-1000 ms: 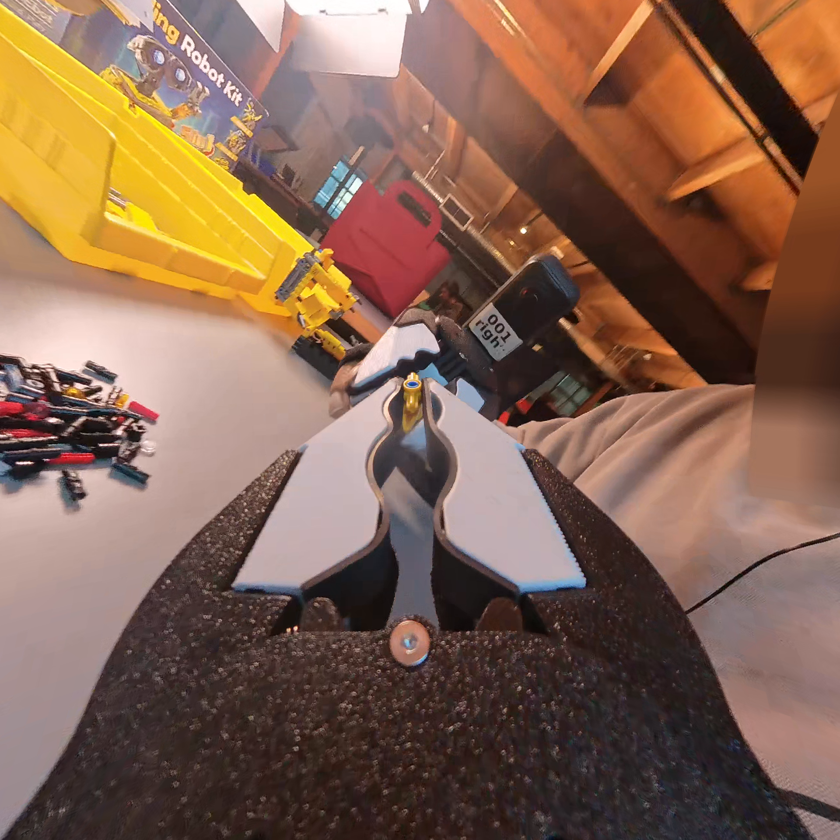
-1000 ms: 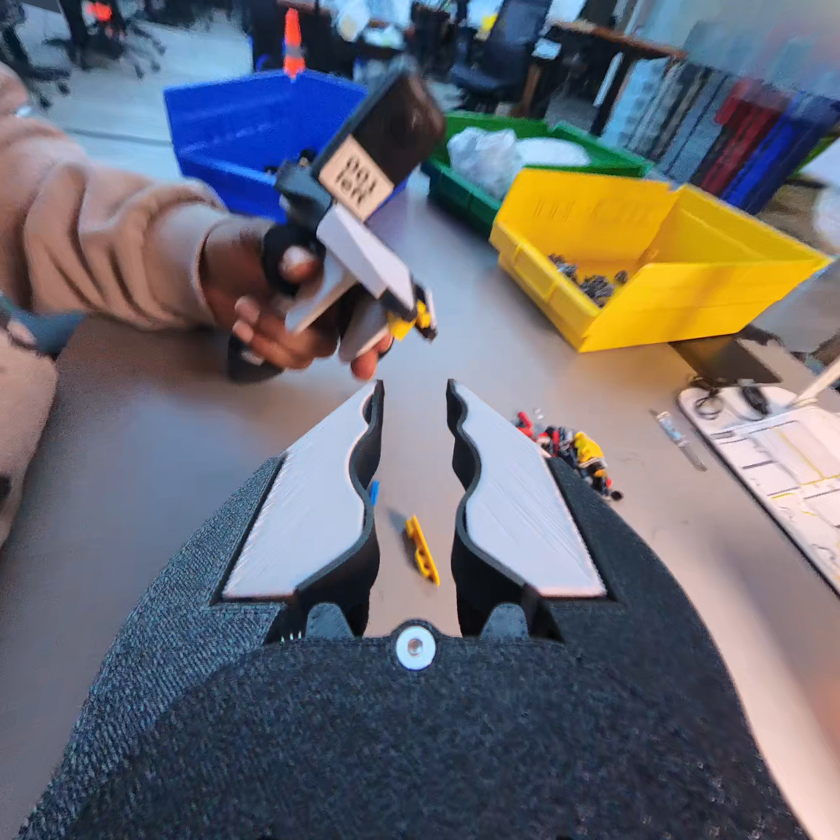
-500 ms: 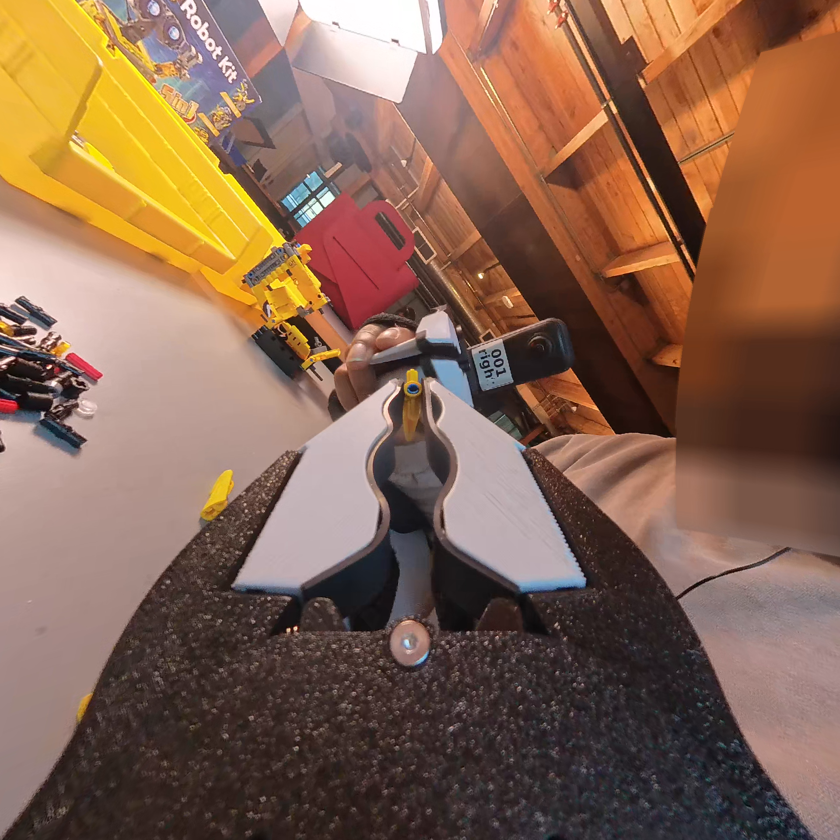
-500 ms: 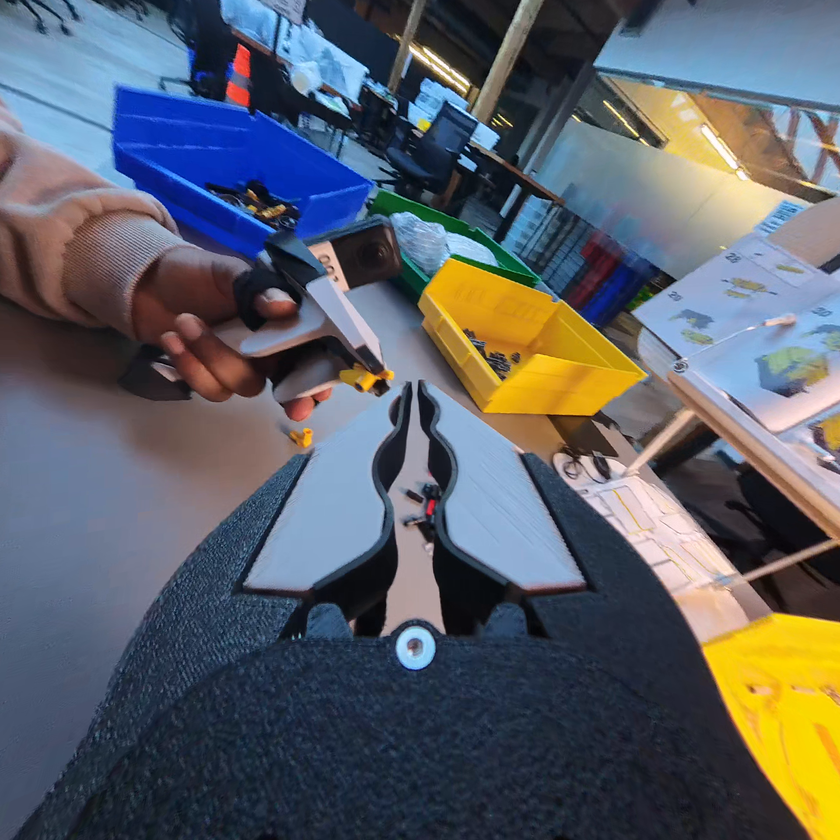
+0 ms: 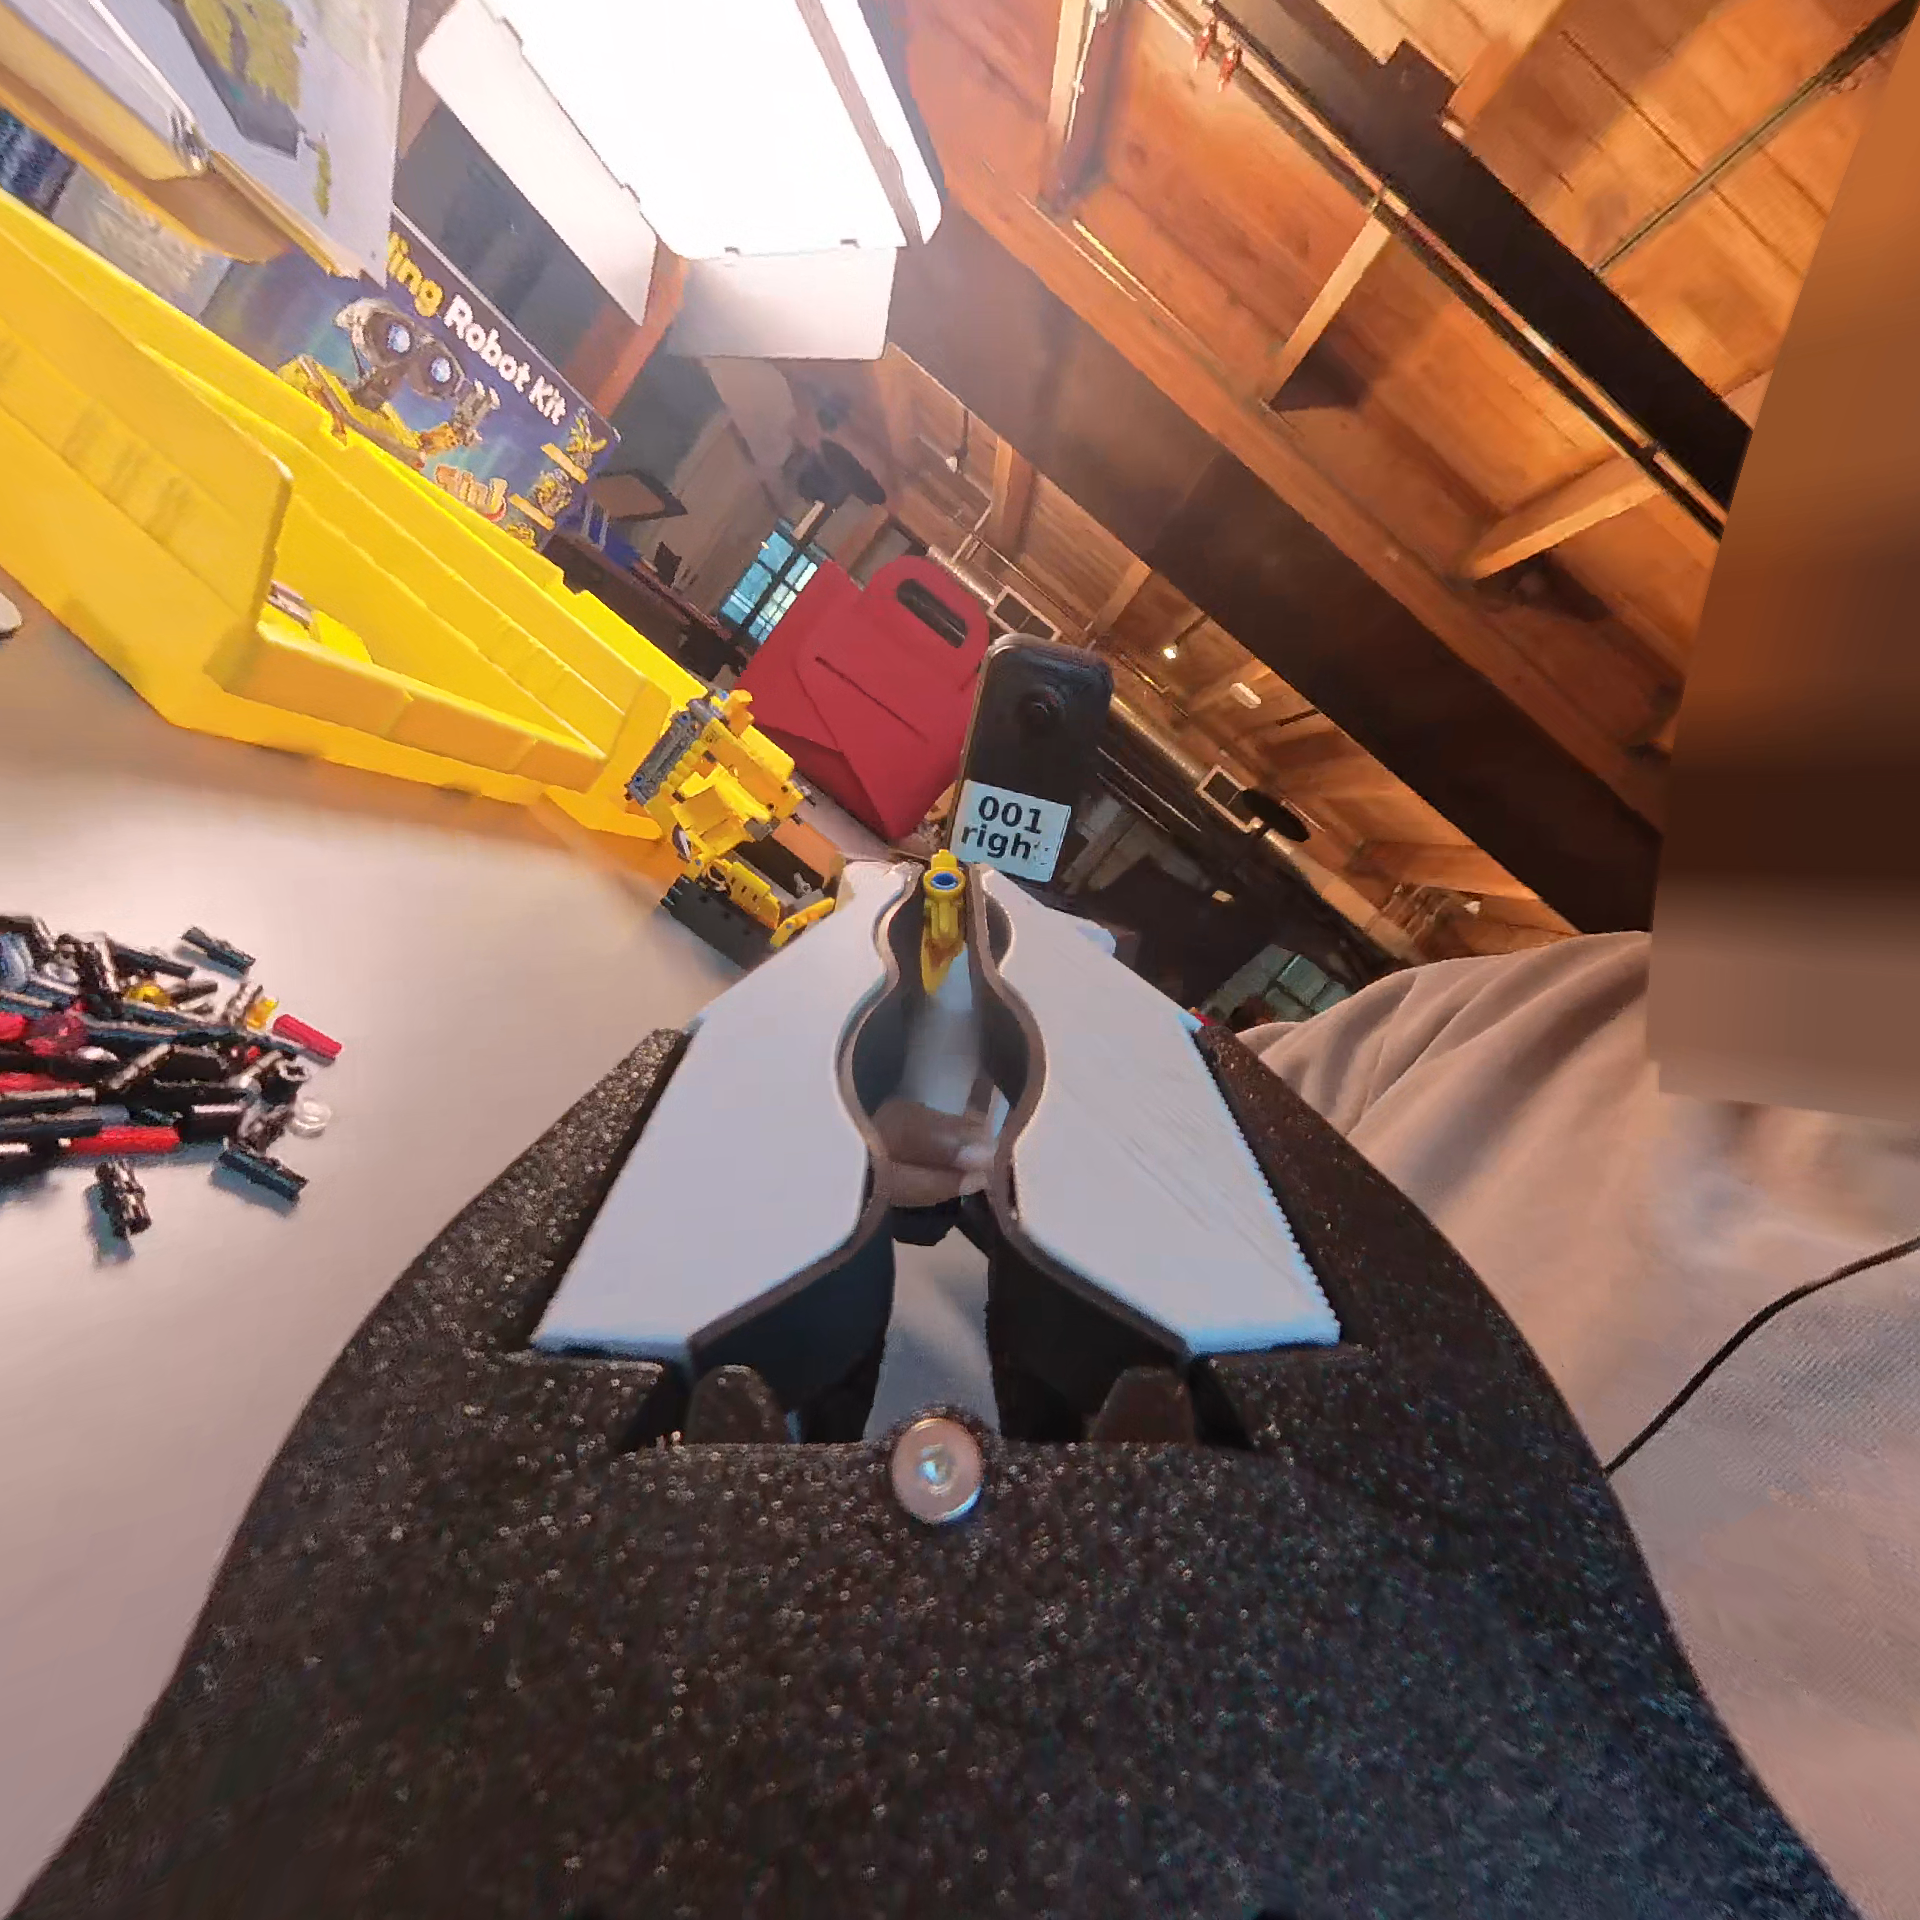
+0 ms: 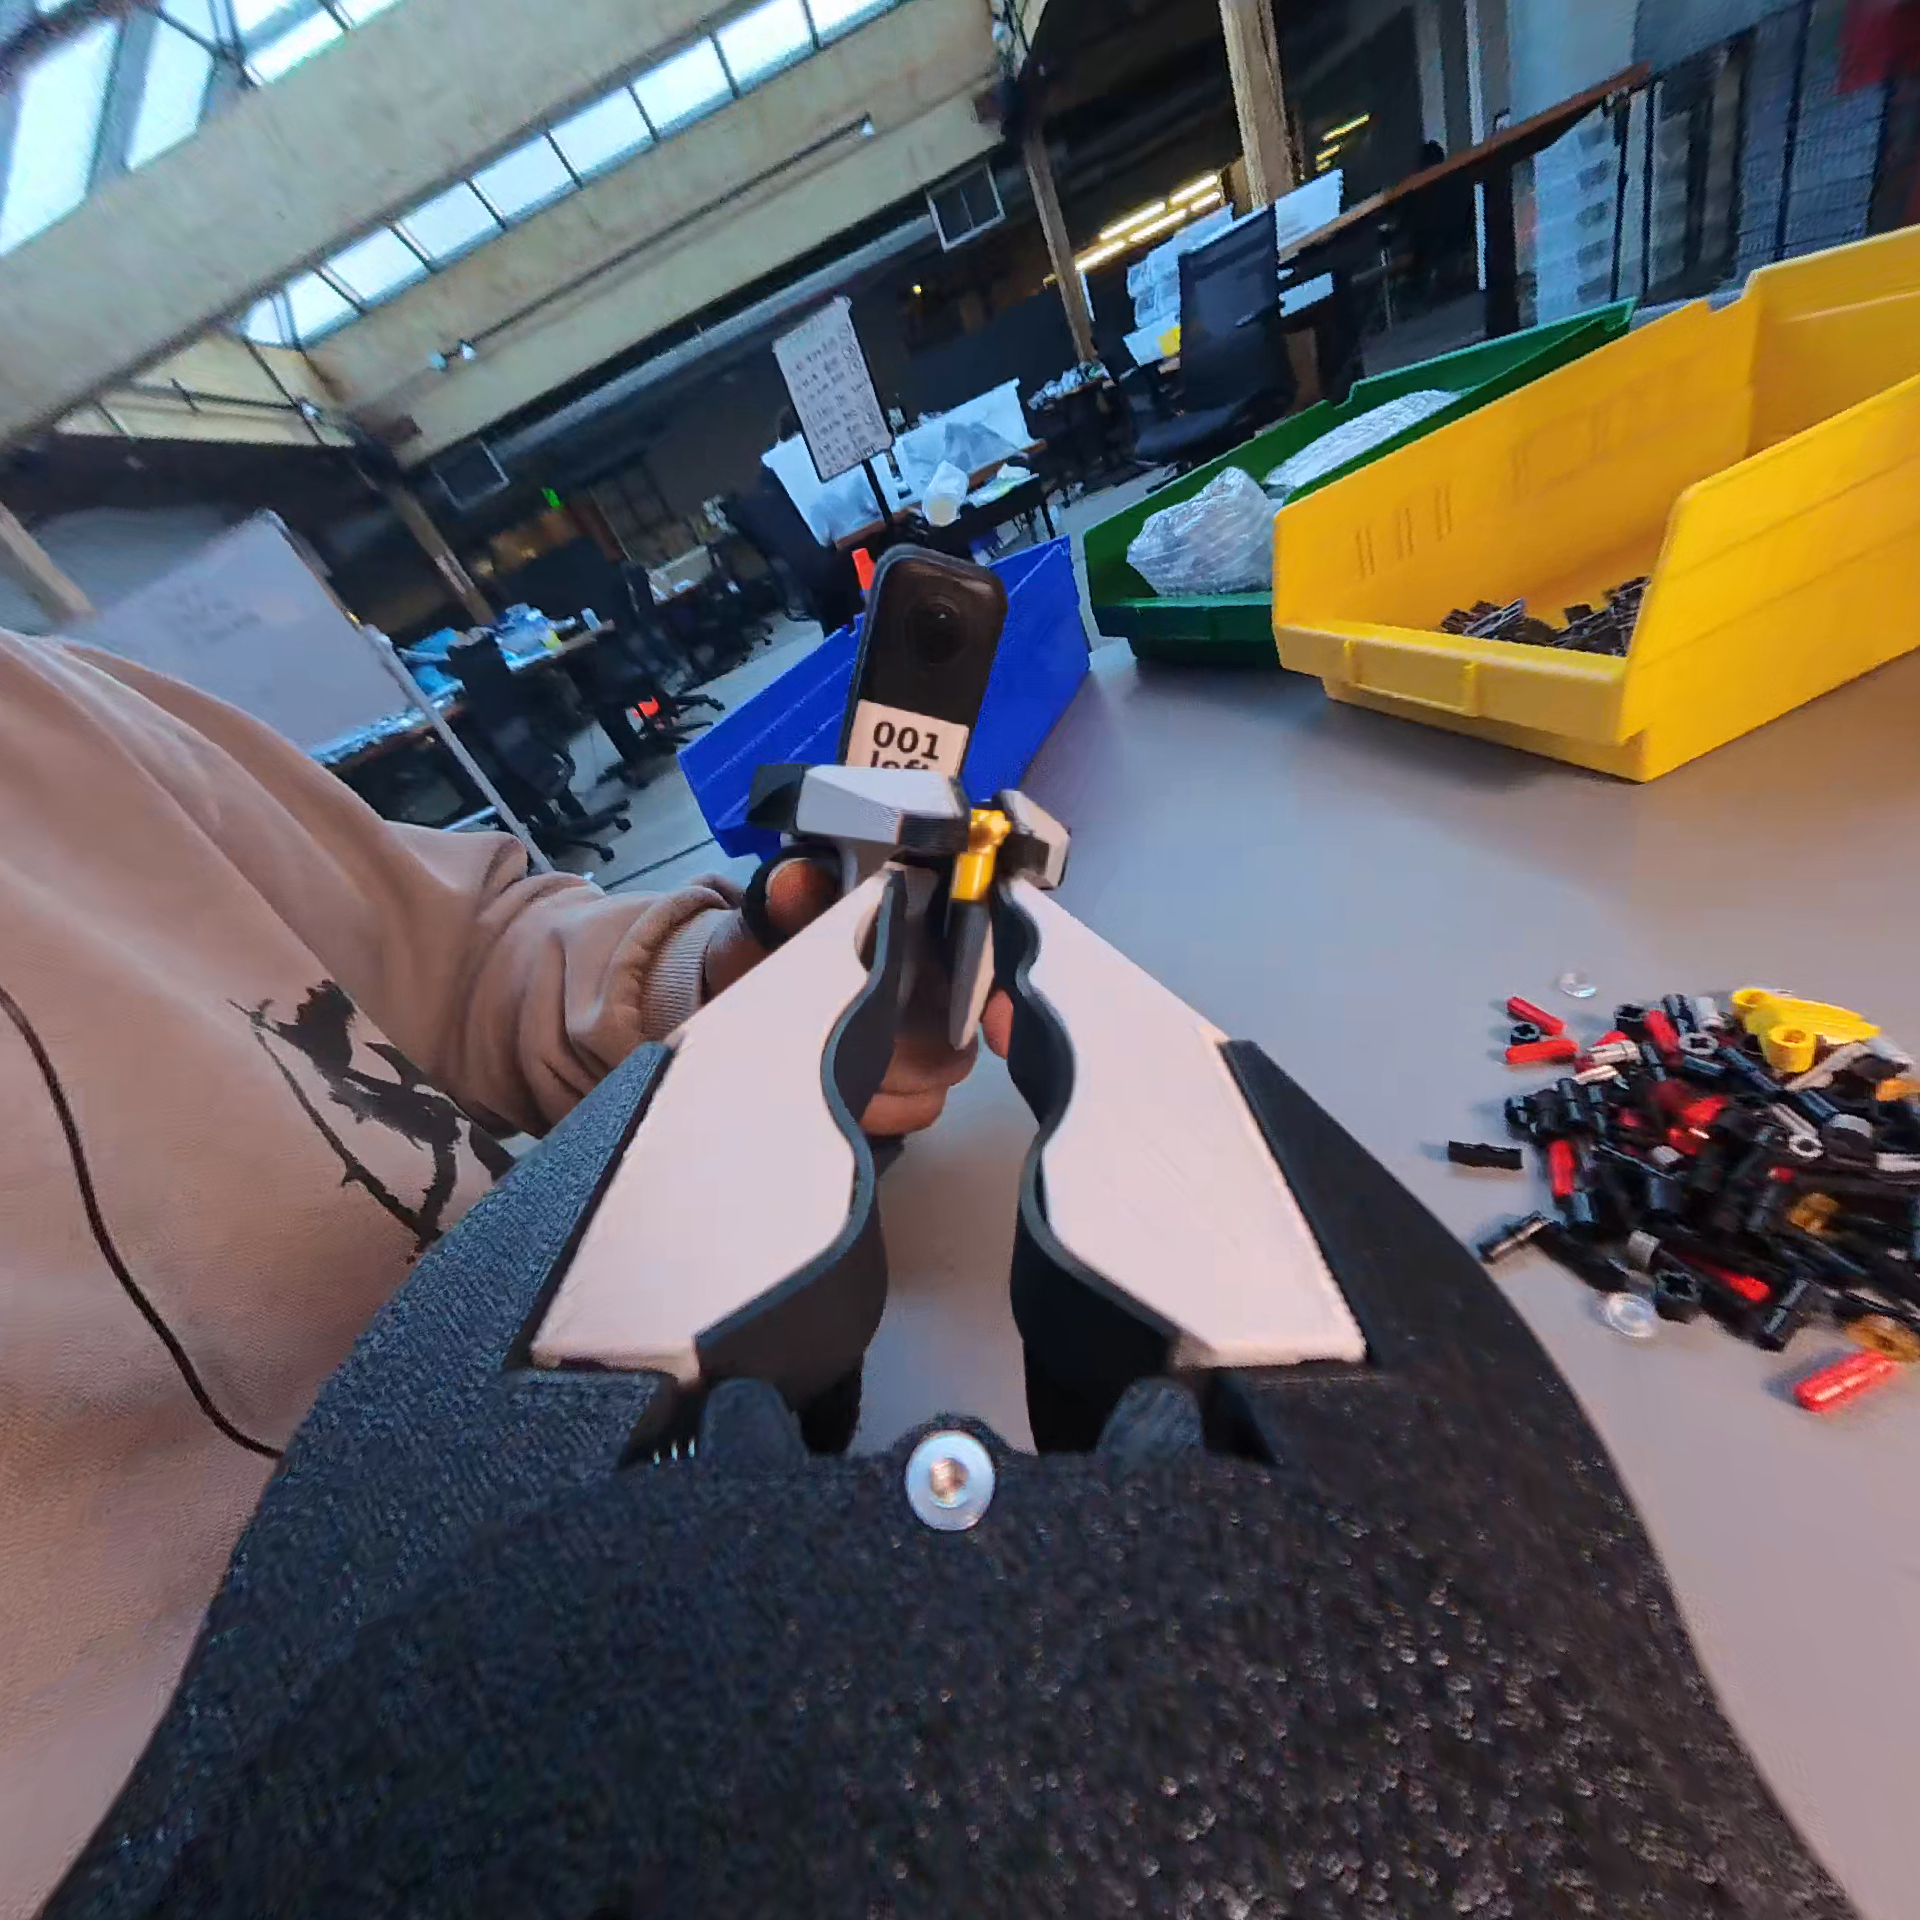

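Observation:
My left gripper [image 5: 940, 902] is shut on a small yellow piece [image 5: 938, 928] with a blue pin at its end, held above the grey table [image 5: 436, 966]. In the right wrist view the left gripper [image 6: 971, 831] faces me, a hand around it, and the yellow piece [image 6: 977, 868] hangs from its tips. My right gripper [image 6: 943, 891] is open with a narrow gap, and its fingertips sit at either side of that piece. Whether they touch it I cannot tell. The right gripper's camera [image 5: 1039, 717] shows just beyond the left tips.
A pile of small black and red parts [image 6: 1714, 1164] lies on the table, also in the left wrist view [image 5: 125, 1060]. Yellow [image 6: 1610, 540], green [image 6: 1195, 613] and blue [image 6: 1029, 665] bins stand behind. A yellow model [image 5: 717, 790] and a red box [image 5: 862, 675] stand farther off. Less than 4 cm separates the two grippers' tips.
My right gripper rose from the table, closed nearly shut, then swung to face the left gripper and opened a little at the yellow piece. The left gripper kept its hold.

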Demonstrator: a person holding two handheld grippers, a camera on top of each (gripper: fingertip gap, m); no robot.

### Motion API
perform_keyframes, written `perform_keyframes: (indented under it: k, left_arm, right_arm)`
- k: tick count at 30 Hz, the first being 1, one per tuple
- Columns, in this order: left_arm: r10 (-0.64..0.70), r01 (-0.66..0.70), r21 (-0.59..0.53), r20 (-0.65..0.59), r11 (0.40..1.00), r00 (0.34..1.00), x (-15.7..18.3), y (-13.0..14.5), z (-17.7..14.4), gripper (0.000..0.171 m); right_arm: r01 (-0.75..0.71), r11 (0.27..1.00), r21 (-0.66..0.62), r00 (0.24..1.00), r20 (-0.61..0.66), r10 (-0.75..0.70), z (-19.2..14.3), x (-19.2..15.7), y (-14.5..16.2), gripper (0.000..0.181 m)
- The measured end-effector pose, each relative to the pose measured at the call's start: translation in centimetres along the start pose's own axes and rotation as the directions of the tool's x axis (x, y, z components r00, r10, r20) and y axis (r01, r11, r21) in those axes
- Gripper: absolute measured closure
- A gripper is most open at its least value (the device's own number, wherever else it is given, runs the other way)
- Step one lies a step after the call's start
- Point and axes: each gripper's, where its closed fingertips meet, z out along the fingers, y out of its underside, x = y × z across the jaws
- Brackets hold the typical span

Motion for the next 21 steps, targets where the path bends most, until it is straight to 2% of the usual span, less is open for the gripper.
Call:
perform_keyframes:
  k: [2,4,9,12,21]
  left_arm:
    - [0.057,-0.057,-0.022,-0.001,0.998,0.998,0.4,0.2,0.2,0.166]
    - [0.108,-0.108,-0.061,0.002,0.992,0.994,0.6,0.5,0.4,0.166]
    - [0.274,-0.267,-0.240,-0.005,0.933,0.962,0.8,1.8,-0.5,0.165]
    - [0.320,-0.312,-0.286,-0.020,0.906,0.947,1.0,2.4,-0.7,0.165]
    - [0.321,-0.320,-0.322,-0.052,0.891,0.946,1.8,2.8,-0.9,0.166]
  right_arm:
    - [-0.009,1.000,0.011,1.000,0.017,0.009,-0.3,0.1,-0.2,0.175]
    - [0.008,1.000,0.004,0.999,0.049,-0.008,-0.7,-0.1,-0.2,0.175]
    - [0.151,0.983,-0.103,0.987,0.073,-0.144,-1.4,-0.4,0.6,0.176]
    - [0.197,0.969,-0.146,0.978,0.091,-0.186,-1.5,-0.7,1.2,0.175]
    - [0.280,0.947,-0.160,0.957,0.128,-0.261,-1.3,-1.7,1.6,0.176]
